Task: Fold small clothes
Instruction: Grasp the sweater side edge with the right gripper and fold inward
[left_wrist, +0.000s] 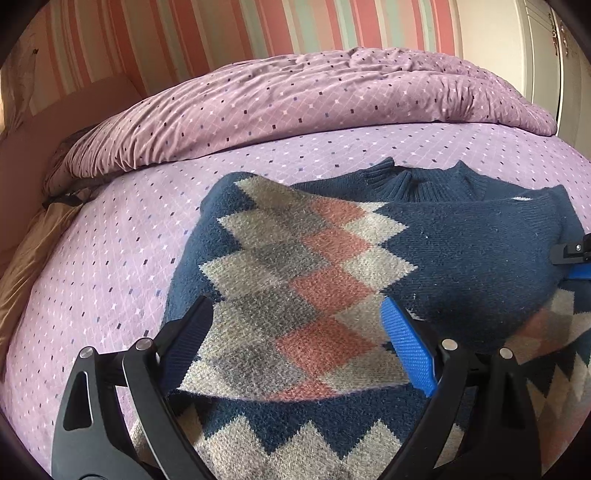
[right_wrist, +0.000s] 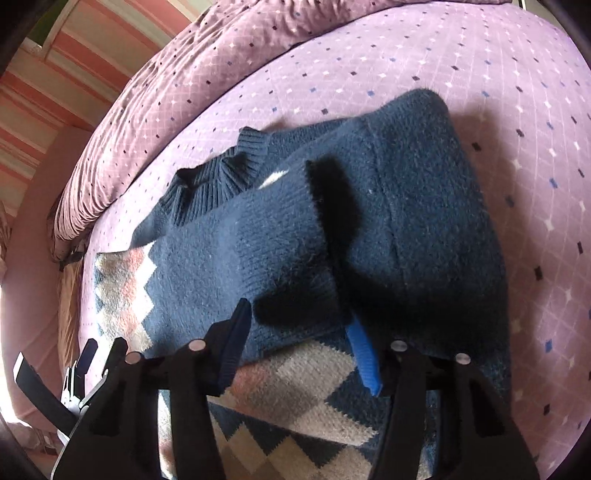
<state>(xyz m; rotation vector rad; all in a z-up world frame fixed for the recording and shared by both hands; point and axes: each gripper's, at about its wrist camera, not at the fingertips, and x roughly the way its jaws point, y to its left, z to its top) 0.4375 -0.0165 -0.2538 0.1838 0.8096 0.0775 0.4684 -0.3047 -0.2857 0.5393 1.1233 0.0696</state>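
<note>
My navy knitted sweater with grey-and-salmon argyle diamonds (left_wrist: 317, 266) lies partly folded on the lilac dotted bed sheet (left_wrist: 110, 236). Both my left gripper (left_wrist: 295, 339) and right gripper (right_wrist: 299, 339) hover with fingers spread, holding nothing. The knit looks soft, thick and floppy, so I judge it best pinched through a doubled folded edge.

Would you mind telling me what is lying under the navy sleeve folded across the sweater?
The navy sleeve lies across the sweater; the diamond-patterned body shows below it, on the purple sheet. What the sleeve covers is hidden.
</note>
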